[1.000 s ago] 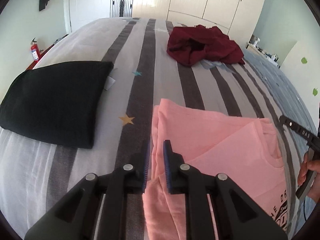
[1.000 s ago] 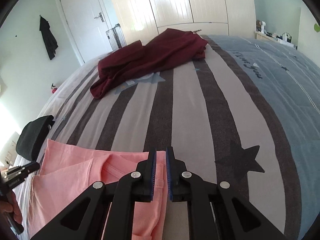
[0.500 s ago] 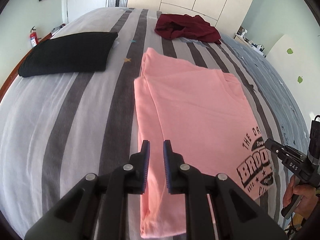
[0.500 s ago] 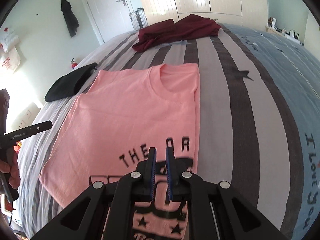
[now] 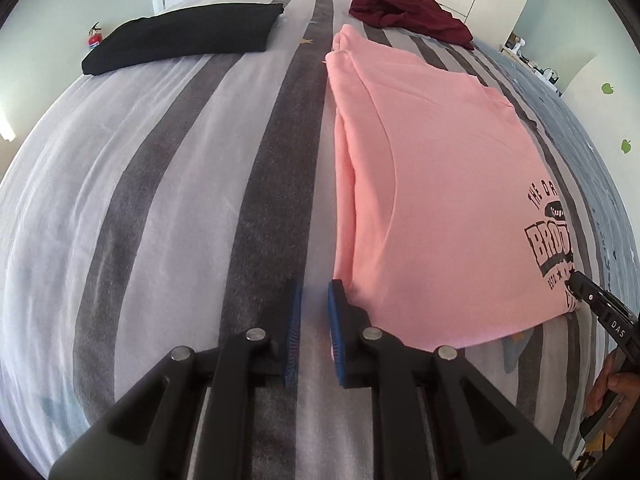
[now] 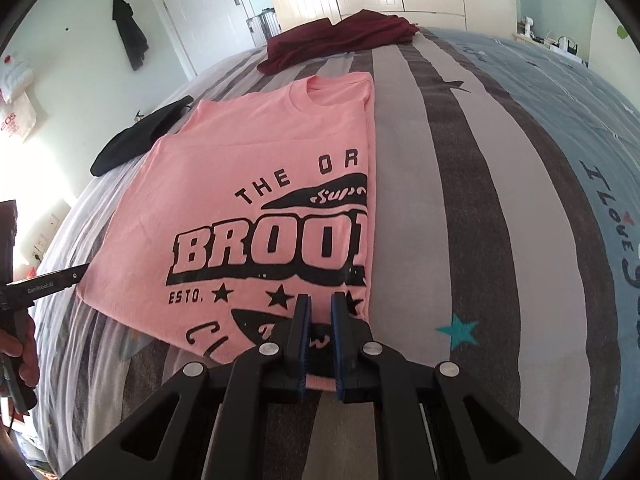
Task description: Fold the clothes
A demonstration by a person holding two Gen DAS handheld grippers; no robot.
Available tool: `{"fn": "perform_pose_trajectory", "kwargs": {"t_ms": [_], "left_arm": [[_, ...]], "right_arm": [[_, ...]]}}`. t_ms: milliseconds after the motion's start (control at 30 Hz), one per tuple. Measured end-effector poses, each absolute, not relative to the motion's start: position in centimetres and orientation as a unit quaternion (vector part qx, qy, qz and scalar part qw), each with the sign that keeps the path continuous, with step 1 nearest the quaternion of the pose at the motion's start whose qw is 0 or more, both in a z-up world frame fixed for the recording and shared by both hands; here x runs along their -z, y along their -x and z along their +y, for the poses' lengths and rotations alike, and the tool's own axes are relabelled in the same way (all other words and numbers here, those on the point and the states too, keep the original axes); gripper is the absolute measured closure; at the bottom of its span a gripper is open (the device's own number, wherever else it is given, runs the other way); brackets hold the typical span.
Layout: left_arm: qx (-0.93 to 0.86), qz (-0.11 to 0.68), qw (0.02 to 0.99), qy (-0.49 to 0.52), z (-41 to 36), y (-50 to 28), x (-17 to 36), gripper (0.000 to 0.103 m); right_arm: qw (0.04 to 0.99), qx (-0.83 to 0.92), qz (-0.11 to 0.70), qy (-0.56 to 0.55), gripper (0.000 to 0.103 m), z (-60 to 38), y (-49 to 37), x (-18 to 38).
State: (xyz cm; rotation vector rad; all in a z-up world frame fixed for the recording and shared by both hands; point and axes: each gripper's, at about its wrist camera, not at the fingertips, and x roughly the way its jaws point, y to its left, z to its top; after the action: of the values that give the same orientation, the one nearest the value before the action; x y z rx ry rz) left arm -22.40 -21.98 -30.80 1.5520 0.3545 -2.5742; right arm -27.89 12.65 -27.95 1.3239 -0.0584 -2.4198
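We see the pink T-shirt [image 6: 256, 184] lying flat on the striped bed [image 5: 168, 184], sides folded under, its hem towards the bed's near edge. Our left tool [image 5: 314, 304] hangs just off the shirt's left hem corner, slightly parted and empty. Our right tool [image 6: 320, 316] sits over the right hem corner, its narrow gap holding nothing. Bare bedding lies open on either side; a black garment [image 5: 184, 36] and a maroon garment [image 6: 340, 40] lie well apart, farther up.

Print on pink shirt [image 6: 256, 184] is cut short by the folded right edge – only "THE OR", "BROO" readable; the bottom line is covered by the right gripper [image 6: 319, 312]. Holding hand [image 5: 614, 384] is clipped by the frame edge in the left view. Small items on the far shelf [image 6: 560, 42] – too small to be identified.
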Motion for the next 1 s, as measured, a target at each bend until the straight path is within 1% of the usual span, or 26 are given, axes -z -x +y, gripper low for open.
{"fn": "perform_pose_trajectory", "kwargs": {"t_ms": [167, 300, 367, 467, 567, 667, 833, 933, 1000], "left_arm": [[0.859, 0.118, 0.06, -0.494, -21.3, 21.7, 28.3, 0.091], [0.876, 0.12, 0.03, -0.465, -19.0, 22.8, 26.3, 0.091], [0.88, 0.115, 0.005, -0.46, -17.3, 23.6, 26.3, 0.091], [0.875, 0.13, -0.026, -0.466, -15.4, 24.8, 27.5, 0.091], [0.865, 0.118, -0.032, -0.487, -13.5, 25.3, 29.3, 0.091], [0.865, 0.11, -0.031, -0.488, -13.0, 24.2, 29.9, 0.091], [0.86, 0.127, -0.031, -0.494, -13.0, 24.0, 28.3, 0.091], [0.869, 0.14, -0.042, -0.473, -12.2, 24.8, 26.5, 0.091], [0.868, 0.144, -0.053, -0.472, -11.2, 25.6, 26.5, 0.091]], "right_arm": [[0.182, 0.859, -0.013, -0.479, 0.094, 12.6, 26.8, 27.2], [0.215, 0.863, -0.014, -0.458, 0.093, 10.7, 26.5, 25.4], [0.236, 0.862, -0.014, -0.449, 0.093, 9.2, 26.5, 25.1], [0.26, 0.857, -0.01, -0.446, 0.093, 7.1, 26.5, 25.7], [0.264, 0.847, -0.009, -0.461, 0.093, 5.9, 26.2, 27.5], [0.263, 0.845, -0.019, -0.466, 0.093, 6.6, 25.0, 28.5], [0.261, 0.835, -0.014, -0.485, 0.093, 7.4, 23.6, 28.4], [0.263, 0.845, -0.023, -0.465, 0.093, 7.5, 24.1, 26.5], [0.26, 0.853, -0.026, -0.453, 0.093, 7.4, 24.9, 25.9]]}}
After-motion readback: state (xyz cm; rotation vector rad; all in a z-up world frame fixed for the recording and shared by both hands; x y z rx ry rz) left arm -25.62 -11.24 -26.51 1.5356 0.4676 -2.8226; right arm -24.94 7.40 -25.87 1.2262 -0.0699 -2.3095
